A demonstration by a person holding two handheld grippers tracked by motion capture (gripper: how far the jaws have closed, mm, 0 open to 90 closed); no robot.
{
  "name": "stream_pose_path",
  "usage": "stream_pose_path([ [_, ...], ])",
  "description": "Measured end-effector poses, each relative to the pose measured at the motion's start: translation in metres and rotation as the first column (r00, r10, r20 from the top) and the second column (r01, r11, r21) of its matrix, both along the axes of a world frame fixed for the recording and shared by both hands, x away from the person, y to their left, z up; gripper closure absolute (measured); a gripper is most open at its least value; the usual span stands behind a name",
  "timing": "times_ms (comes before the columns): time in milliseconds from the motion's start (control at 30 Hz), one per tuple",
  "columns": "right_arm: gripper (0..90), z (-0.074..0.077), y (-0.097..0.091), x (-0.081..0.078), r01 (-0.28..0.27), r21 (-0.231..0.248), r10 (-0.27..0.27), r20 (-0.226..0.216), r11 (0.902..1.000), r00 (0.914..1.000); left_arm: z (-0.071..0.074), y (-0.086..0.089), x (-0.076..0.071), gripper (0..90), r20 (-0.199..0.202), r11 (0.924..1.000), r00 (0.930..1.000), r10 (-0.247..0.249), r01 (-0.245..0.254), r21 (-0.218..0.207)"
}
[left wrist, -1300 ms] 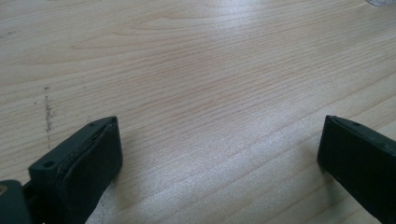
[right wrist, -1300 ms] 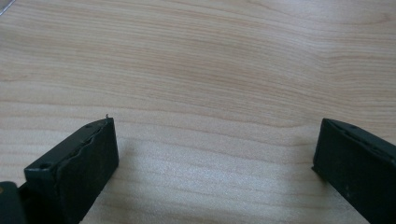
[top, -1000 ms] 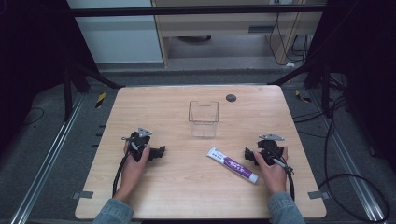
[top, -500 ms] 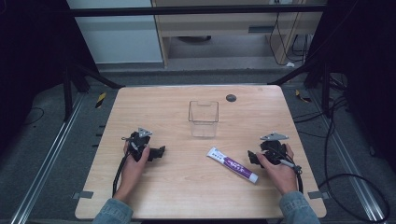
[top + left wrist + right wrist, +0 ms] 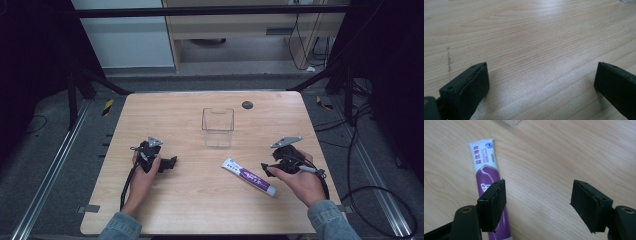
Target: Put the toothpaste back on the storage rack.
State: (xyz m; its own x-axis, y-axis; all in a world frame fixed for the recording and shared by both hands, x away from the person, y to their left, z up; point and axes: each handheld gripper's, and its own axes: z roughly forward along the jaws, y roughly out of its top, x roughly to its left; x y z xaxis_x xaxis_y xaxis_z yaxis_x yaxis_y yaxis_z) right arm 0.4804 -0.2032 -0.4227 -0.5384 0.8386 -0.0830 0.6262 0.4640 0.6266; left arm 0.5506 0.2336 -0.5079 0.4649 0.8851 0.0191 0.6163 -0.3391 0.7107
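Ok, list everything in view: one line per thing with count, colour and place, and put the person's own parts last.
wooden table: one, light wood, centre of the high view.
clear plastic box: one, transparent, open top, upright at mid-table.
purple and white toothpaste tube: one, lying flat, right of centre, beside the right gripper.
small dark round disc: one, black, far edge of the table.
left gripper: one, black, resting on the table at the left, jaws open, nothing between them.
right gripper: one, black, just right of the tube, jaws have just been closing, nothing between them.
hands: two, each holding a gripper, denim sleeves.
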Motion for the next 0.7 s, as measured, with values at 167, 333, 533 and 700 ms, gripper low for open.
stream_pose_path([
  [167, 34.7, 0.004, 0.014, 0.004, -0.049, -0.059, 0.047, -0.041, 0.9971, 0.9981, 0.000, 0.000, 0.000, 0.0, 0.000, 1.0000, 1.0000, -0.001, 0.001, -0.001],
  [333, 35.5, 0.005, 0.024, 0.008, -0.071, -0.059, 0.066, -0.076, 0.9958, 0.9949, 0.000, 0.000, 0.000, 0.0, 0.000, 1.0000, 1.0000, -0.001, 0.001, -0.002],
  [533, 29.5, 0.005, 0.039, 0.015, -0.115, -0.090, 0.105, -0.112, 0.9893, 0.9881, 0.000, 0.000, 0.001, 0.0, 0.002, 1.0000, 1.0000, -0.002, 0.002, -0.004],
  [700, 34.0, 0.000, 0.045, 0.019, -0.144, -0.097, 0.130, -0.140, 0.9847, 0.9816, 0.000, 0.000, 0.001, 0.0, 0.002, 1.0000, 1.0000, -0.002, 0.002, -0.004],
])
